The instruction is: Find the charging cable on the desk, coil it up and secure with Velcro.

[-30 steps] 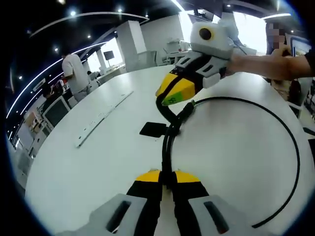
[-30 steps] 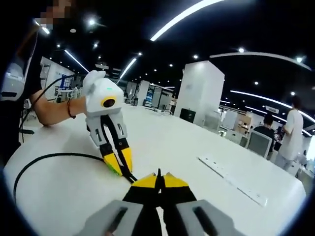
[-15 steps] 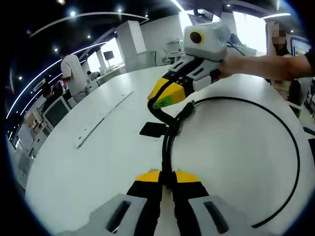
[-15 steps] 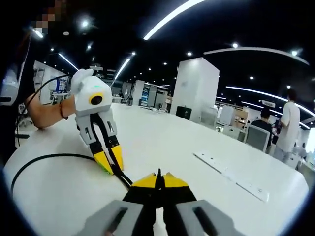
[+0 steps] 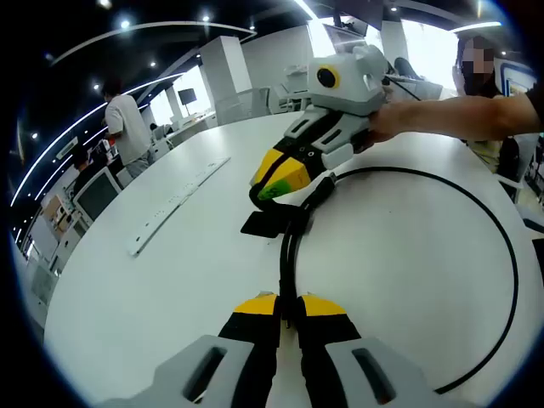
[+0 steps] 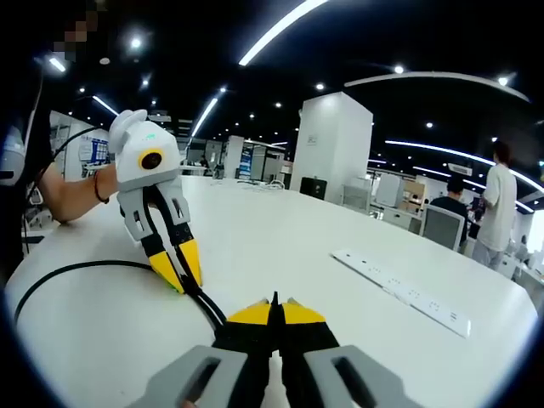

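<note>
Mid-desk [image 5: 153, 280] | both tongs, left [image 5: 289, 299] and right [image 5: 270, 189], clamp thin black charging cable [image 5: 510, 255] | one loose loop formed; black Velcro tab [image 5: 263, 224] unfastened

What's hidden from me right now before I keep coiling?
- Left gripper view: cable runs off the right and lower edges; its far end is cut off.
- Left gripper view: the black Velcro tab is partly covered by the right gripper.
- Right gripper view: the right gripper's grip point is masked by its own shut jaws.
</note>
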Available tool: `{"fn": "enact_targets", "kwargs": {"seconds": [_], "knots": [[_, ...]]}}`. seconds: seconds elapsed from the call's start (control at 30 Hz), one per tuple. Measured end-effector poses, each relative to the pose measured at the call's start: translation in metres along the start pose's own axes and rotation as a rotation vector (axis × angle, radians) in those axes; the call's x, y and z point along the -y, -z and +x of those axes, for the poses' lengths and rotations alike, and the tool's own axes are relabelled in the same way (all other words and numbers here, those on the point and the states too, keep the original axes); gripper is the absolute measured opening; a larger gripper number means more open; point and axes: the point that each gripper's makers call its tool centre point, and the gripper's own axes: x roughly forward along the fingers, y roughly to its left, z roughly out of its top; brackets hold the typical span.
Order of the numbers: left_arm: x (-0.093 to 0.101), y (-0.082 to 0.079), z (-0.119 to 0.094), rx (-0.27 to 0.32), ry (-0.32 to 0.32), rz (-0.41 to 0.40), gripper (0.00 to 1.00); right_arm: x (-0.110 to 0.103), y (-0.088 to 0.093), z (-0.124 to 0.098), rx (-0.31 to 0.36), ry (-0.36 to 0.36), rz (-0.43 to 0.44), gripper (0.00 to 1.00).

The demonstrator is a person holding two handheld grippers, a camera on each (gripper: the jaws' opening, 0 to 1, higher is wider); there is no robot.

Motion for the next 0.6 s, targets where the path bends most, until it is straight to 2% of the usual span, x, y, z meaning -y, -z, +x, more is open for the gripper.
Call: {"fn": "enact_targets", "kwargs": {"seconds": [0.6], "knots": [[0.002, 0.0, 0.0, 0.001, 0.001, 0.001, 0.09, -0.007, 0.011, 0.008, -0.058, -0.024, 0.003, 0.04]]}}
